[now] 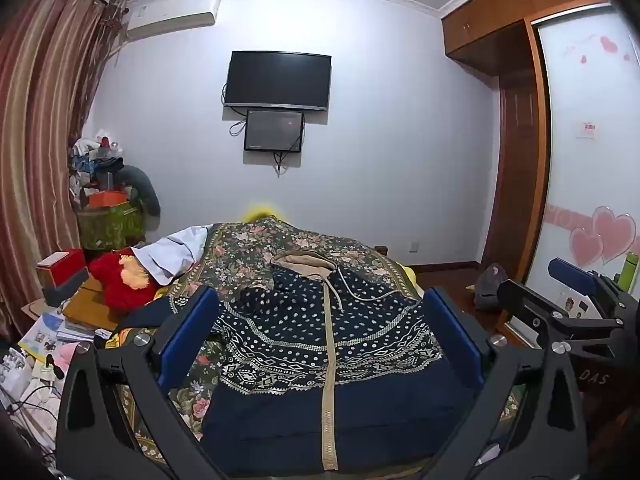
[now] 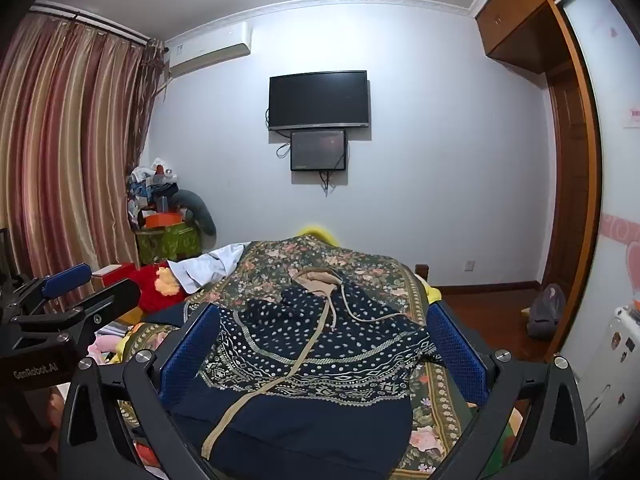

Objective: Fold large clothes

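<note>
lying flat on the floral bed (image 1: 240, 256), hood far, is the navy patterned hoodie (image 1: 320, 344); left tongs (image 1: 320, 332) and right tongs (image 2: 324, 344) both spread wide, gripping nothing.

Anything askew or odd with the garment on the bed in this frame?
The navy hoodie lies unevenly: one sleeve is bunched across its chest, and the drawstring trails loose. Both grippers, left and right, are open, holding nothing.

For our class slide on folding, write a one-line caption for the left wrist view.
Open left tool poised above a navy patterned hoodie laid on a floral bedspread.
</note>
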Tool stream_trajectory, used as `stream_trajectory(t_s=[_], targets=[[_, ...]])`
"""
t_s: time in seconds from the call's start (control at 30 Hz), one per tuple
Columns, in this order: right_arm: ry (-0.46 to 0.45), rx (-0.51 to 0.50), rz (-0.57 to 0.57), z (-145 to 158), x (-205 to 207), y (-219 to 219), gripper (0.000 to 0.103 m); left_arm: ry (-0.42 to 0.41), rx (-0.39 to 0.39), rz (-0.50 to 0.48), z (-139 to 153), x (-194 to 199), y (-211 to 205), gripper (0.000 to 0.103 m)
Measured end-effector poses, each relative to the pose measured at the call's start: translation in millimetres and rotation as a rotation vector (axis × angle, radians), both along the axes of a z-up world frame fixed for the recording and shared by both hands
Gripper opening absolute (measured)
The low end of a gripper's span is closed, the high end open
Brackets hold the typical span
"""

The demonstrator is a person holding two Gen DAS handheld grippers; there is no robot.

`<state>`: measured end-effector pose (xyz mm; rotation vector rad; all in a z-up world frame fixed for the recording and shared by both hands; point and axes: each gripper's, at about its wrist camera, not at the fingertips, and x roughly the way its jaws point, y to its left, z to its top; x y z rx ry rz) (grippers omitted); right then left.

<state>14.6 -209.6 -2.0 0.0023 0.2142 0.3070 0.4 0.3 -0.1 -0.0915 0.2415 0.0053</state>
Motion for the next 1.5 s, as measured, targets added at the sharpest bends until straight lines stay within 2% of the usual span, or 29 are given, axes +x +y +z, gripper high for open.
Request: stream_trajectory(t_s=[0.23, 0.27, 0.5, 1.5], targets=[[0.006, 0.001, -0.001, -0.6, 1.5, 0.1, 0.103, 0.021, -0.021, -0.008, 0.6, 5.2, 8.0, 0.103], [0.006, 0.001, -0.001, -0.7, 1.7, 0.2, 0.103, -0.001, 0.009, -0.007, 0.8, 0.5, 2.8, 0.103], [0.008, 0.005, 0.000, 1.2, 3.1, -1.4, 0.103, -0.001, 0.019, -0.004, -3.7, 3.8, 0.1, 0.103], [0.015, 0.013, 0.003, 2.2, 5.6, 4.6, 0.103, 0.002, 0.025, -0.001, -7.9, 5.7, 1.2, 0.103]])
